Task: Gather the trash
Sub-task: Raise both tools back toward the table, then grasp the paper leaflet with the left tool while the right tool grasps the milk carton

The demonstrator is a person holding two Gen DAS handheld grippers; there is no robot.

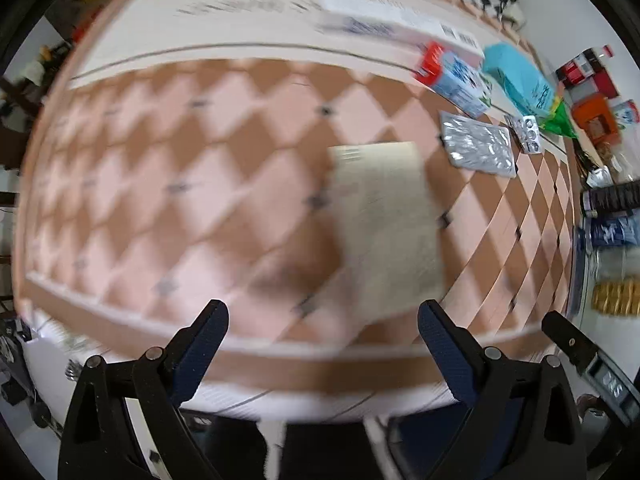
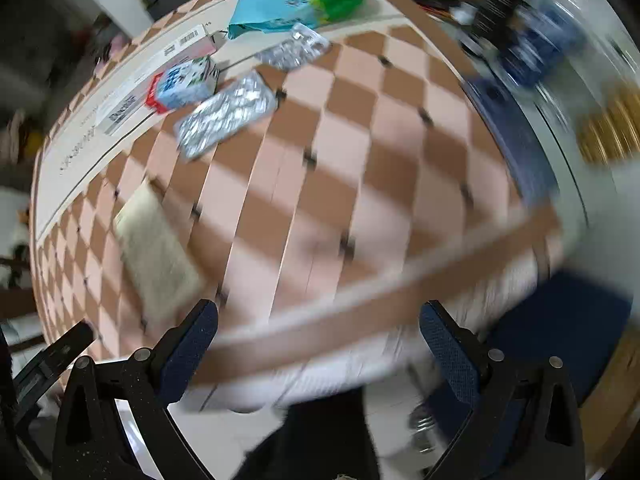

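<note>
Pink and brown checks cover the table (image 1: 208, 168), with a white band along its far side. On it lie a pale paper sheet (image 1: 386, 228) nearest the front edge, a teal bag (image 2: 296, 4) farther back, a foil blister pack (image 2: 228, 114) and a small blue-and-red carton (image 2: 182, 84) between them. The left gripper (image 1: 323, 322) and right gripper (image 2: 319, 322) hover above the front edge, both spread wide and empty.

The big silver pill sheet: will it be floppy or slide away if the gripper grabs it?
The pill sheet looks thin and lies flat, so probably light and a bit bendy. Its shiny foil may be slippery, so it could skid on the cloth when pushed. Its low edge looks hard to pinch.
</note>
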